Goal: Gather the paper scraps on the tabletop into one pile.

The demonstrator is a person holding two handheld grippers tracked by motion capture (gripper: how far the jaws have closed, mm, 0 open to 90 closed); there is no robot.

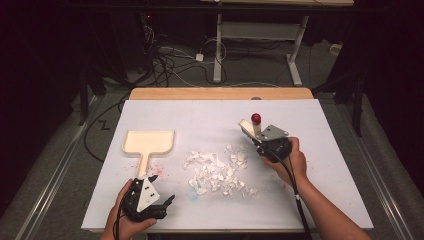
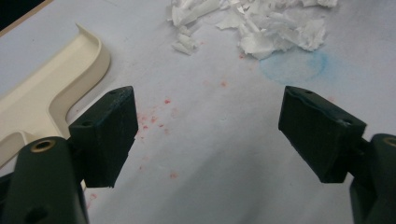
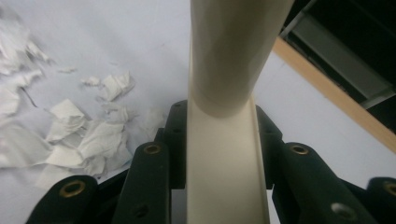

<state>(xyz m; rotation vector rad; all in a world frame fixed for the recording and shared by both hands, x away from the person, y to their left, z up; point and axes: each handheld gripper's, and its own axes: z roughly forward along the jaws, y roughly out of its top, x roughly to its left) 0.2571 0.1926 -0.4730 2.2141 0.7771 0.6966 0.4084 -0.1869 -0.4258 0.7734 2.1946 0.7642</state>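
Table point(image 1: 320, 150), white sheet on top, wooden edge at twelve o'clock. No brand, label or legible writing on anything; the pink specks and the blue smudge point(image 2: 293, 65) on the sheet are stains, not marks.

Dustpan point(image 1: 148, 141), cream, lying flat at about nine o'clock from the table's middle, handle pointing to six o'clock toward the left gripper.

Paper scraps point(image 1: 216, 170), torn white bits, heaped loosely at the table's centre, between dustpan and right hand.

Left gripper point(image 1: 159, 192) at seven o'clock, low over the sheet. Jaws wide apart, nothing between them, pads touching nothing; the dustpan's handle lies just beside its one jaw in the left gripper view.

Right gripper point(image 1: 256, 137) at three o'clock from the scraps. Jaws closed tight on the cream handle of a brush point(image 3: 226, 154); the handle runs up between both pads. In the high view the brush tilts toward eleven o'clock, with a red knob point(image 1: 256, 118) above it.
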